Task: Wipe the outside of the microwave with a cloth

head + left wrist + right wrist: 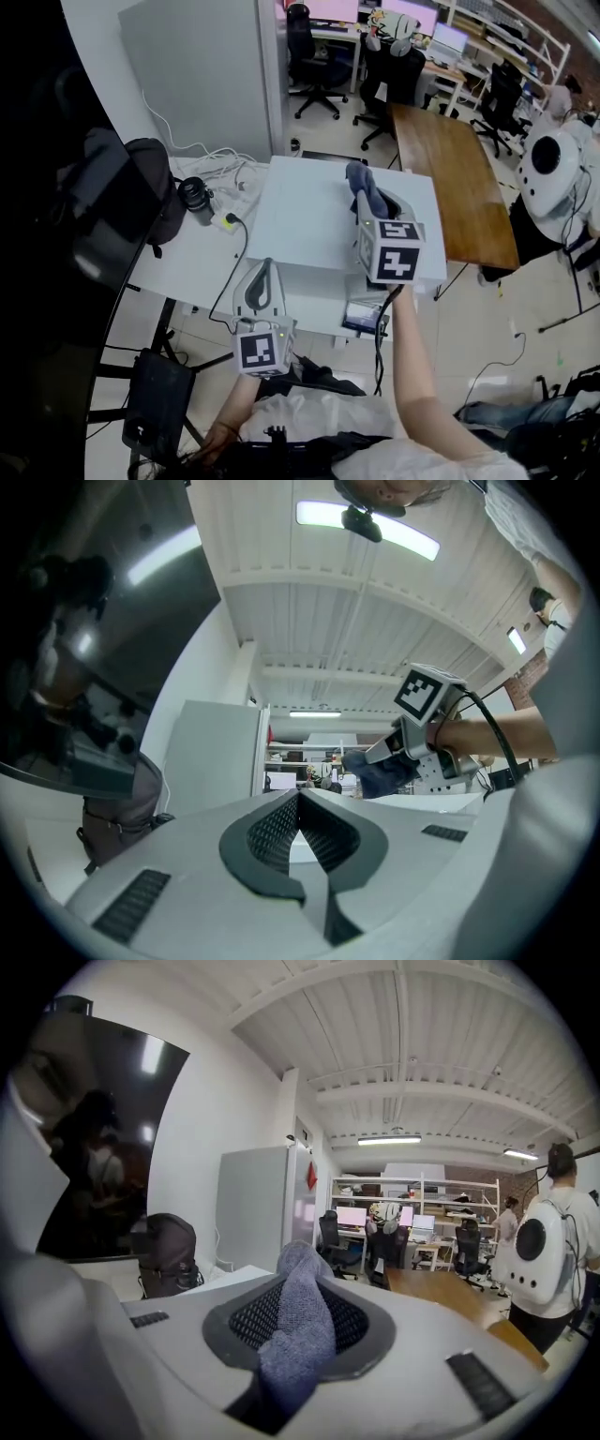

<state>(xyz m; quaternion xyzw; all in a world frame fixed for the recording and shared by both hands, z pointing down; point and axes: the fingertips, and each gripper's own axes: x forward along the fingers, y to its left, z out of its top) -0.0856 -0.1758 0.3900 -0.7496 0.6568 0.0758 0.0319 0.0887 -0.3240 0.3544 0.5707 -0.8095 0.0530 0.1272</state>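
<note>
The white microwave (309,220) stands on a white table, and I look down on its flat top. My right gripper (367,202) hovers over the top's right part, shut on a blue-grey cloth (362,180) that sticks up past its fingertips. In the right gripper view the cloth (300,1321) fills the space between the black pads. My left gripper (265,281) is at the microwave's front left corner, tips together, nothing held. The left gripper view shows its pads (272,832) meeting at the tip, and beyond them the right gripper (380,757) with the cloth (375,778).
A black backpack (155,192), a black bottle (197,199) and white cables lie on the table left of the microwave. A wooden table (455,178) stands to the right. Office chairs and desks stand behind. A person with a white backpack (551,164) stands at far right.
</note>
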